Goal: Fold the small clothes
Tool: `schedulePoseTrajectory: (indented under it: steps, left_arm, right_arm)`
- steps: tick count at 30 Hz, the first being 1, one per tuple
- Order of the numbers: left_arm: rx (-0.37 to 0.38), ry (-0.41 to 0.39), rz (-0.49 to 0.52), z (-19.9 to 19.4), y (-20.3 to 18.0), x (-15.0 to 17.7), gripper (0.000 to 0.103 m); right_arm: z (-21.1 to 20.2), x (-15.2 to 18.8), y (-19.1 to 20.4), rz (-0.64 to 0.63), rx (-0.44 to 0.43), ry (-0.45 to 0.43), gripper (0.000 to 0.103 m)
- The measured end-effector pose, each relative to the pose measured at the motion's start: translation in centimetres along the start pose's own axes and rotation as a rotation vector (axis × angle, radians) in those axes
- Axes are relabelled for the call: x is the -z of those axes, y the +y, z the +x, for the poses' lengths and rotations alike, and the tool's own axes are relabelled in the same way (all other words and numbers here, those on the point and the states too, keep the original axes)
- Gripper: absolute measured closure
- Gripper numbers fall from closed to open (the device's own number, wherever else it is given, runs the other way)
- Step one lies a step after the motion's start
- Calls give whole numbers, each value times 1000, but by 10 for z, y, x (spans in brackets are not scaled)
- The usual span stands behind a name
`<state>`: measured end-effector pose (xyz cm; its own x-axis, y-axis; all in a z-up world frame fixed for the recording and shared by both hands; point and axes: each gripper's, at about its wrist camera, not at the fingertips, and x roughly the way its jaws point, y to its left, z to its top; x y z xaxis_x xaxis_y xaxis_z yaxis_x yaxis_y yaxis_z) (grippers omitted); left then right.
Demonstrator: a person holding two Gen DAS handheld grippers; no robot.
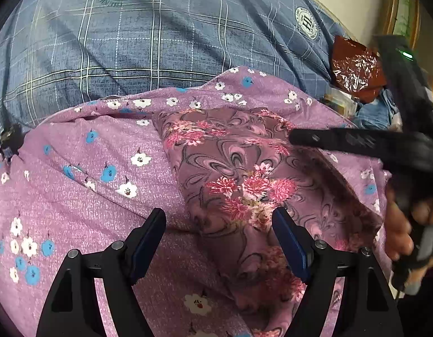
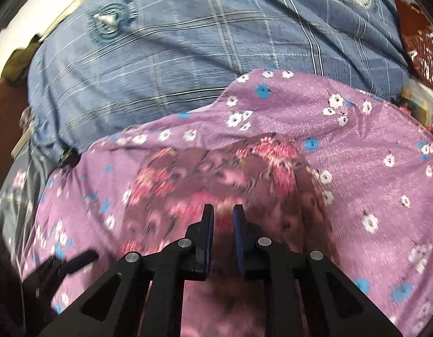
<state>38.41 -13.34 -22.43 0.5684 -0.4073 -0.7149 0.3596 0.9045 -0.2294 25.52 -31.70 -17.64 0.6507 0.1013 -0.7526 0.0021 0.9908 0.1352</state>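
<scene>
A small mauve garment with pink flower print (image 1: pixel 238 174) lies rumpled on a purple cloth with white and blue flowers (image 1: pixel 84 168). My left gripper (image 1: pixel 219 219) is open just above the garment's near part, one finger on each side of it. My right gripper (image 1: pixel 292 137) reaches in from the right over the garment's far right edge. In the right wrist view the right gripper (image 2: pixel 223 213) has its jaws nearly together with a narrow gap, low over the blurred garment (image 2: pixel 216 177); nothing shows between the pads. The purple cloth (image 2: pixel 370 168) spreads around it.
A blue plaid bedsheet (image 1: pixel 160 36) with round emblems covers the bed behind (image 2: pixel 188 56). A shiny red-brown plastic bag (image 1: pixel 354 67) and clutter lie at the far right. My hand (image 1: pixel 398 224) holds the right gripper's handle.
</scene>
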Motion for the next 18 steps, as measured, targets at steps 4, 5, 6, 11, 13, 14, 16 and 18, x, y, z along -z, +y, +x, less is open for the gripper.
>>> schedulePoseTrajectory:
  steps: [4,5,6,11,13,14,16,18]
  left_arm:
    - [-38,74,13,17,1,4,25]
    - [-42,101,15,23,1,6,25]
    - [-37,103,5,25,2,7,25]
    - [-22,100,-18,24,4,1,25]
    - [-32,80,2,20,0,-1,25]
    - [-31,70,8,17,-2,-1,25]
    - [-10,50,20,12,-5,-1,25]
    - [-1,53,30,11,-7,2,25]
  right_arm:
    - [10,11,0,4,-4,78,87]
    - [21,15,-4,15,-6,121,87]
    - [29,17,-7,30,-10,149,89]
    - [16,3,6,10,-2,83,86]
    - [16,-6,22,-32,-29,67,86]
    - [18,-9,28,-44,-42,73,86]
    - [33,-15,41,-69,-72,110,86]
    - [60,-17,47,-83,-78,192,87]
